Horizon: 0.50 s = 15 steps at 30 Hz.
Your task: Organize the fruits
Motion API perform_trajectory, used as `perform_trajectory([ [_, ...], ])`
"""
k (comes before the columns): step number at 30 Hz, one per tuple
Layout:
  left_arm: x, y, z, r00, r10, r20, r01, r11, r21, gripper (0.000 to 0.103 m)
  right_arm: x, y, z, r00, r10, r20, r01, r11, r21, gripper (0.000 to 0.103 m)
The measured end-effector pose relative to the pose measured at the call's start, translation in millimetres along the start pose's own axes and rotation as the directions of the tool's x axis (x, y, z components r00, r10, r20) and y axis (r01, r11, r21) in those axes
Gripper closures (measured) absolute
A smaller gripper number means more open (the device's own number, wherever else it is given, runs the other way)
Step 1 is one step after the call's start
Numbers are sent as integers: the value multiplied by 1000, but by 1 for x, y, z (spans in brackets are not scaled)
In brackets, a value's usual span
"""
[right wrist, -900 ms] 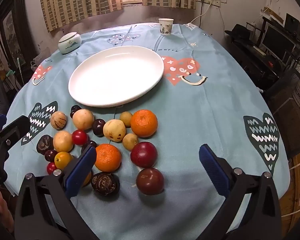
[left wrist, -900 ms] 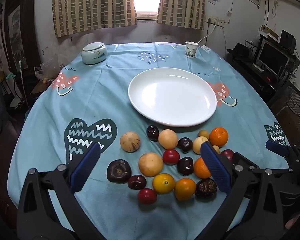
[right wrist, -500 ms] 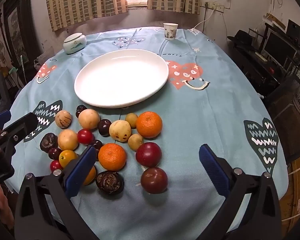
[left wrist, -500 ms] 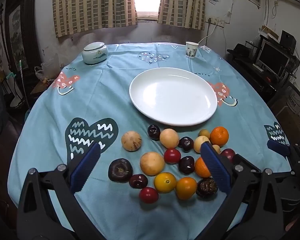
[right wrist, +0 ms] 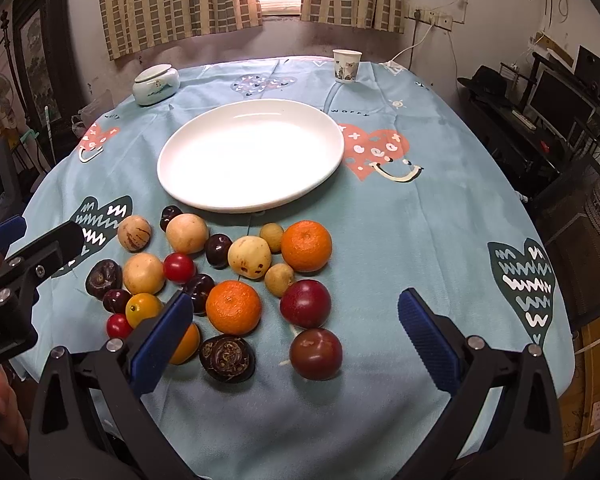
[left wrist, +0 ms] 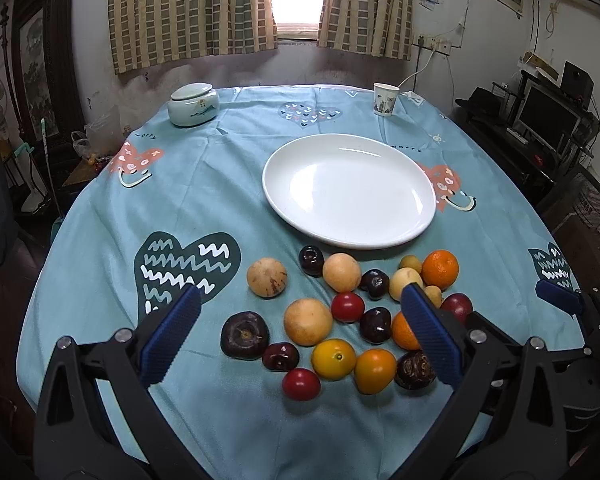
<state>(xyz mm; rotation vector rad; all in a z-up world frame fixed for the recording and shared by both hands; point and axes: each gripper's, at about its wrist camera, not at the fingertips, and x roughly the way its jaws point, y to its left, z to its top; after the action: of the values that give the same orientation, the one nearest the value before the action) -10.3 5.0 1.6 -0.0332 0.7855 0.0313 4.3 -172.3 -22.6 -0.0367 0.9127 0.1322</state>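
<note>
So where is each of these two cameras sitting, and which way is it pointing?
Left wrist view: on the left gripper, angled down over the fruit toward the white plate; its own open jaws and the right gripper's tip at the right edge show.
Right wrist view: on the right gripper, same slant; its open jaws and the left gripper at the left show.
Shared: plate, paper cup, lidded jar.

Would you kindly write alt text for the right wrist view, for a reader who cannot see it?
An open right gripper hovers over a cluster of fruit, oranges, plums and tomatoes, on a blue tablecloth. Behind the fruit sits an empty white plate, with a paper cup and lidded jar at the far edge.
</note>
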Motion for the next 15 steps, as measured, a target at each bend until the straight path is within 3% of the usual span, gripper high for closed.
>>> perform_trajectory([
  [15, -7, -3, -7, 1000, -4, 12, 4, 1000, 3, 2, -9, 3, -6, 1000, 5, 12, -5, 1000, -4, 1],
])
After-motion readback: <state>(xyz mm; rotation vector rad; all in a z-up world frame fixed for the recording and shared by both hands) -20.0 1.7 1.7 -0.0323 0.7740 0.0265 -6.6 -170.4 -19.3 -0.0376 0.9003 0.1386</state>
